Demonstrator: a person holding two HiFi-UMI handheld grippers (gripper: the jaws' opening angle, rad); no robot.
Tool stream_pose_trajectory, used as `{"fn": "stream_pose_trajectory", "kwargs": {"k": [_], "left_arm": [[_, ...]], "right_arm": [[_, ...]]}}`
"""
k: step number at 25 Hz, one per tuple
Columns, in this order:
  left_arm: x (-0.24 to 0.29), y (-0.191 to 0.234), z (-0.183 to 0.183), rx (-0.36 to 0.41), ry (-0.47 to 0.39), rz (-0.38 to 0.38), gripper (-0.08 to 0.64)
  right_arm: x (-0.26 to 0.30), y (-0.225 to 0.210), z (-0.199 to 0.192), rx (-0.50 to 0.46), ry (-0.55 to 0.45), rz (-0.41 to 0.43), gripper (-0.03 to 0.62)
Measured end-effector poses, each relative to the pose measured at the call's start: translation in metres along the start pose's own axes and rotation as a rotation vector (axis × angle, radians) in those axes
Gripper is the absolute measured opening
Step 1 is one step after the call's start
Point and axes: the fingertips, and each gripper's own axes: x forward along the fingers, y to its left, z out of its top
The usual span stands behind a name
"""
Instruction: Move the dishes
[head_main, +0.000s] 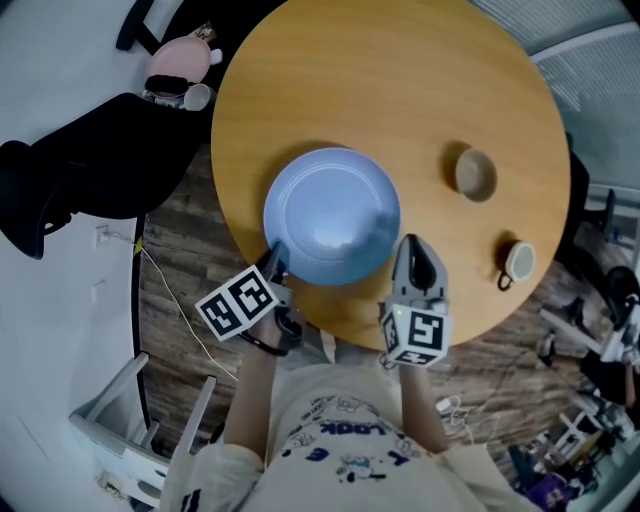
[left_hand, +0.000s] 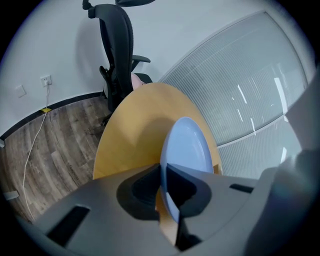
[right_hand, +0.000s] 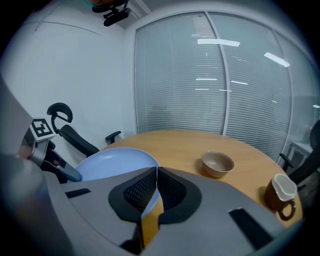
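Your L gripper (head_main: 277, 258) clamps near-left rim of round pale-blue plate (head_main: 332, 212); R gripper (head_main: 408, 248) clenched shut, tips at near-right rim.

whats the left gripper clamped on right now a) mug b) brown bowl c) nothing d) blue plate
d: the left gripper view shows the left gripper with its fingers pressed on the rim of the plate, while the bowl and mug stand untouched across the table.
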Motion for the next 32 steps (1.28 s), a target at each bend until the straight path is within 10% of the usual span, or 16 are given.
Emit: {"fn": "stream_pose_trajectory", "kwargs": {"k": [14, 32], "left_arm": [[0.032, -0.040, 0.101, -0.032, -0.032, -0.081, 0.025], [0.080, -0.019, 0.118, -0.071, 0.025, -0.033, 0.029]], "right_arm": [[-0.002, -0.012, 0.013, 0.022, -0.015, -0.103, 0.005], [0.016, -0.008, -0.002, 0.039, 0.047, -0.125, 0.005]]}}
